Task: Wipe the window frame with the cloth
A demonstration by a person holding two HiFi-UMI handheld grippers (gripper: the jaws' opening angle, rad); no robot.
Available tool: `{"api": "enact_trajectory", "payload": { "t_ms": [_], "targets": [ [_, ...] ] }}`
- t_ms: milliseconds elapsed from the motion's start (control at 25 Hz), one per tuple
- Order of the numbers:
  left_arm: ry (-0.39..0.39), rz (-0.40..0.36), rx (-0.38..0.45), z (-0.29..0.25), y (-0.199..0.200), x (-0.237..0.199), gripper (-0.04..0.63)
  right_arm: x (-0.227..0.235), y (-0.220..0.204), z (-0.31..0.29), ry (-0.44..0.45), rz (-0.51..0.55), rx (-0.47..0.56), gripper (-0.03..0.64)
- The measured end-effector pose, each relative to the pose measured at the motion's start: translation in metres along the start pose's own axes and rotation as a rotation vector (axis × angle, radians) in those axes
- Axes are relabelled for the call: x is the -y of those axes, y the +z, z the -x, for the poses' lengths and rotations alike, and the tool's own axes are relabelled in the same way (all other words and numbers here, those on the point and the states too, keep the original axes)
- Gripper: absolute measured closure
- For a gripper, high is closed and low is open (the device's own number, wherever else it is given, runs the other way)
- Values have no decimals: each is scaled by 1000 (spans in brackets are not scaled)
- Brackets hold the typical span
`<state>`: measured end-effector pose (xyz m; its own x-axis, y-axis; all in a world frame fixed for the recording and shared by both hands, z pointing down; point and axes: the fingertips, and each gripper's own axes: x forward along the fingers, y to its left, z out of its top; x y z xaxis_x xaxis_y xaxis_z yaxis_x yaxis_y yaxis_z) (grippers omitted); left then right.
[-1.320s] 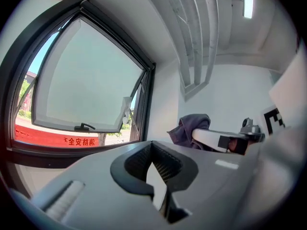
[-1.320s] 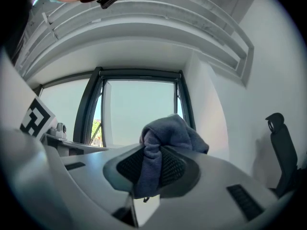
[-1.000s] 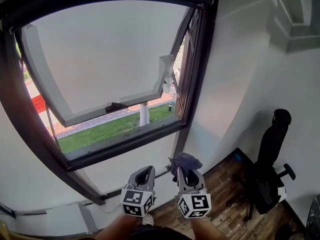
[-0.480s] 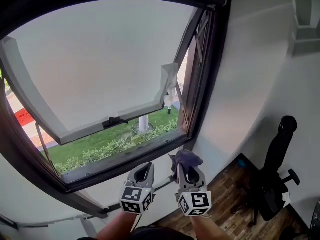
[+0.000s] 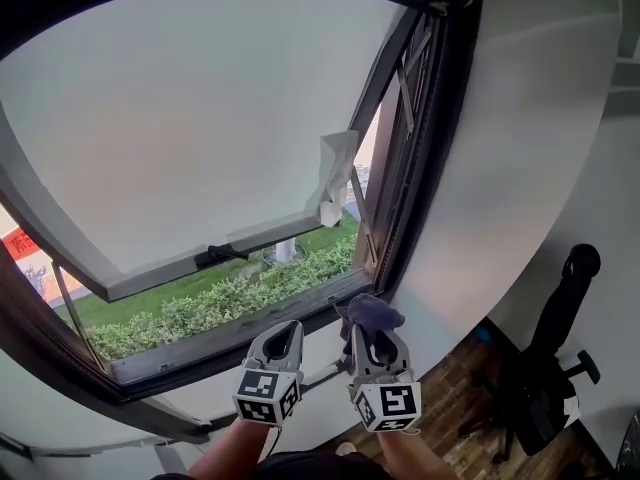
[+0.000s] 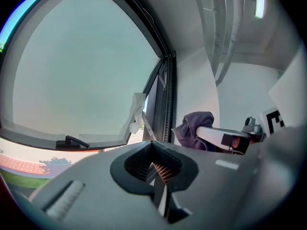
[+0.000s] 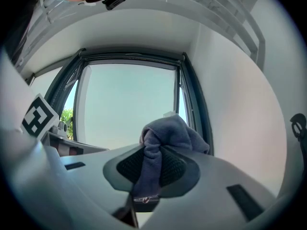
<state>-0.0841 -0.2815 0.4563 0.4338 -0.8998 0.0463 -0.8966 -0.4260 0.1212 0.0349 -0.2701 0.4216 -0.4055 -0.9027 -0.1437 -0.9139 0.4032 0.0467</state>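
My right gripper (image 5: 372,330) is shut on a bunched purple-grey cloth (image 5: 372,315), which sticks out past the jaws (image 7: 165,137). It hovers just below the dark window frame's (image 5: 425,168) lower right corner, short of touching it. My left gripper (image 5: 280,340) sits beside it to the left, jaws closed together on nothing (image 6: 156,169). The sash (image 5: 180,128) is swung outward, with a black handle (image 5: 212,256) on its bottom rail. A torn white film strip (image 5: 333,180) hangs at the sash's right corner.
A white wall (image 5: 520,148) runs right of the frame. A black office chair (image 5: 545,358) stands on the wood floor (image 5: 470,408) at lower right. Grass and a hedge (image 5: 230,298) show outside below the sash. A rail (image 5: 315,373) runs along the wall under the sill.
The view has closed in on the window and shifted right. Both grippers have risen slightly toward the frame's lower right corner, the cloth still in the right one.
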Motion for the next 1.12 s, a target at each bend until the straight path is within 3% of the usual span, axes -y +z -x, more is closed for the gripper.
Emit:
{"api": "enact_trajectory", "payload": {
  "t_ms": [360,680,1120],
  "targets": [
    [10,-21,2,-26,12,-5,588,22,14,-35,28,-2,34,540],
    [35,9,-7,-37,3,-12,588,45,42,-67,57,34,70,540],
    [32,48,-10,-38,-9,-10,587,77,101,-109,-15,243,113,541]
  ]
}}
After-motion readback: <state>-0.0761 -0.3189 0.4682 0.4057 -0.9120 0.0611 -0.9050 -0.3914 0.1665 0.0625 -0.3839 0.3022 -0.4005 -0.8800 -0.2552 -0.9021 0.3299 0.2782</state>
